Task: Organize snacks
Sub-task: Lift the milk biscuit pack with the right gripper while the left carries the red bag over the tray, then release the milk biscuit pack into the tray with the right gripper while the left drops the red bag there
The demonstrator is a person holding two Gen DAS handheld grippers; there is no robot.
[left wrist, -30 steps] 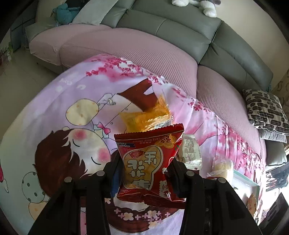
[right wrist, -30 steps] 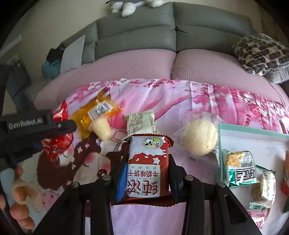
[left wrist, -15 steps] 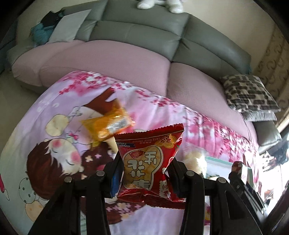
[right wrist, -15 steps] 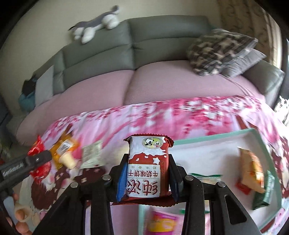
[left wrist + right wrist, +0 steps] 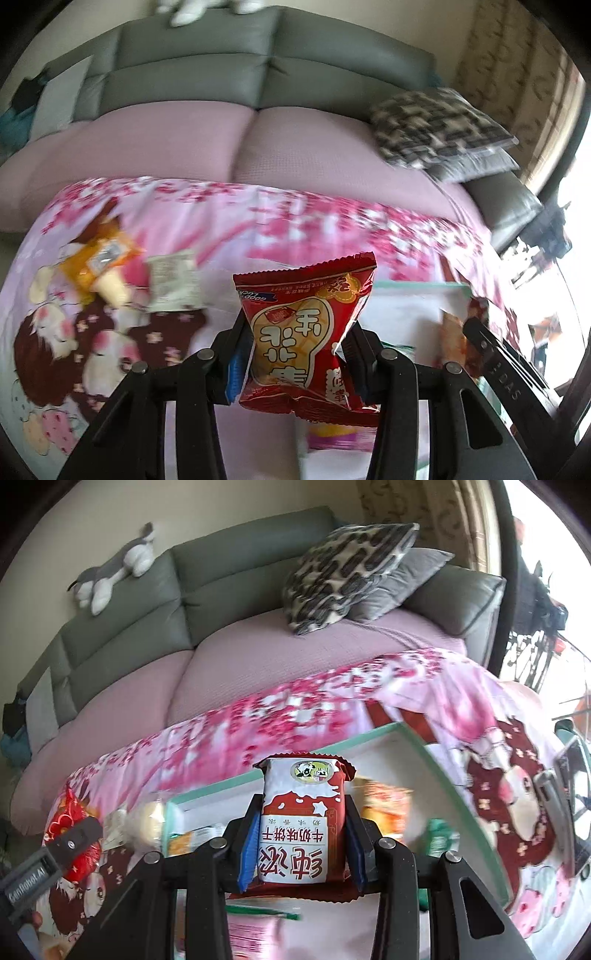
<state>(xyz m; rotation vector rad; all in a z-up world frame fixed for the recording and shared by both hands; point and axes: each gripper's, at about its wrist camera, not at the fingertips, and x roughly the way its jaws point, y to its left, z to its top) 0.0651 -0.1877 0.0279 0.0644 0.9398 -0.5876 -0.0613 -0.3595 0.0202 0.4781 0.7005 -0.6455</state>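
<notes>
The left gripper (image 5: 295,354) has its black fingers (image 5: 236,354) clamped on the sides of a glossy red foil snack packet with a yellow peanut-shaped panel (image 5: 304,332), which stands upright between them, its crimped top edge above the fingertips. Beyond those fingers and off to their left, an orange plastic packet (image 5: 98,258) and a pale grey-white sachet (image 5: 171,280) lie on the pink cartoon-print cloth (image 5: 258,221) covering the surface in front of the grey sofa (image 5: 192,70). To the right of the left fingers sits the mint-rimmed white tray (image 5: 417,286), blurred here. The right gripper (image 5: 301,843) grips a red-and-white milk-biscuit packet with a small cow emblem (image 5: 301,819), its blue-lined fingers (image 5: 248,845) pressed against both sides so the packet stands upright between them. The tray's rim and white floor (image 5: 424,753) lie directly beyond and beneath the right fingers, with several blurred snack wrappers inside it. Left of the right fingers, just outside the tray rim, rests a round pale bun in clear wrap (image 5: 146,823). A patterned black-and-white cushion (image 5: 343,572) and a grey-and-white plush toy (image 5: 118,568) rest on the sofa.
</notes>
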